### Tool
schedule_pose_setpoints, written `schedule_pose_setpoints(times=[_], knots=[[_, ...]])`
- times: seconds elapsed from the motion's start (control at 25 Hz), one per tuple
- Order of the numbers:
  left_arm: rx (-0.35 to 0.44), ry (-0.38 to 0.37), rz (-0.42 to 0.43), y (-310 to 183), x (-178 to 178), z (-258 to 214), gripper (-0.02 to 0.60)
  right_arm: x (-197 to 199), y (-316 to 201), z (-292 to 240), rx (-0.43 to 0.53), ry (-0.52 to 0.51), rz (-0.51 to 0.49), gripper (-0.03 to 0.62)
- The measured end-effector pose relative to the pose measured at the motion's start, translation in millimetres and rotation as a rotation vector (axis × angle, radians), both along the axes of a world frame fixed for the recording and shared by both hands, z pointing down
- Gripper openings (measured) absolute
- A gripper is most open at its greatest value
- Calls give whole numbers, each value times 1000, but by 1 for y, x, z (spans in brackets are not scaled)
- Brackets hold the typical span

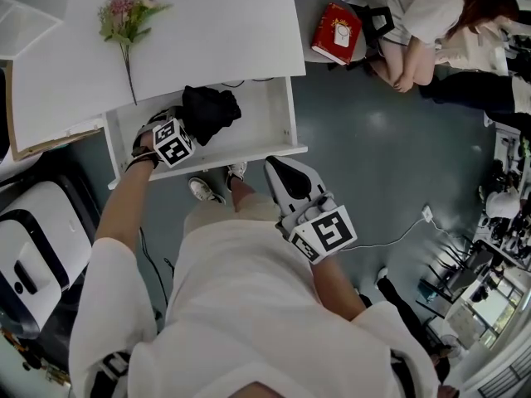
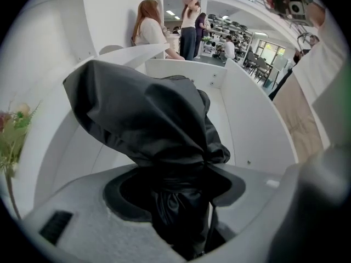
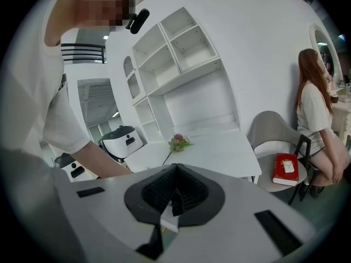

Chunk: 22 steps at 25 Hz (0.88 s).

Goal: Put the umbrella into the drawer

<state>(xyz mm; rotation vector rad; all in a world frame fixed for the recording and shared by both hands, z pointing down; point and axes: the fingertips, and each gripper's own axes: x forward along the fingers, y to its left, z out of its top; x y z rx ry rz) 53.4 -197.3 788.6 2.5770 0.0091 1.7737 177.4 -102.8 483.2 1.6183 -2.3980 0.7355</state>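
Observation:
A folded black umbrella [image 1: 211, 113] hangs into the open white drawer [image 1: 280, 123], its crumpled fabric bunched above the drawer floor. My left gripper [image 1: 187, 128] points steeply down over the drawer's left half and is shut on the umbrella. In the left gripper view the umbrella [image 2: 148, 114] fills the gap of the left gripper [image 2: 176, 186], with the drawer's wall [image 2: 252, 119] behind. My right gripper [image 1: 279, 167] hovers just outside the drawer's front right corner, shut and holding nothing. In the right gripper view the right gripper [image 3: 174, 169] shows its pads meeting.
The drawer sticks out from under a white desk [image 1: 216, 23] that carries a flower stem [image 1: 124, 19]. A red book [image 1: 336, 33] lies on a chair beside a seated person [image 1: 431, 15]. A white machine [image 1: 33, 247] stands at the left. A cable [image 1: 398, 235] crosses the floor.

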Motion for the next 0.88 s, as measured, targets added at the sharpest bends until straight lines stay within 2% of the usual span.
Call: schedule_pose_setpoints(times=[0.2, 0.56, 0.68, 0.8, 0.88], knots=[[-13, -18, 20, 5, 7, 12, 279, 7, 0, 7, -15, -9, -1, 2], [-60, -28, -17, 8, 5, 31, 285, 20, 3, 13, -30, -9, 10, 2], [-109, -29, -30, 8, 6, 34, 291, 23, 7, 16, -34, -9, 16, 2], [-192, -29, -42, 8, 5, 33, 293, 22, 10, 16, -33, -13, 20, 2], [-213, -41, -35, 7, 4, 32, 290, 21, 13, 14, -25, -15, 21, 2]])
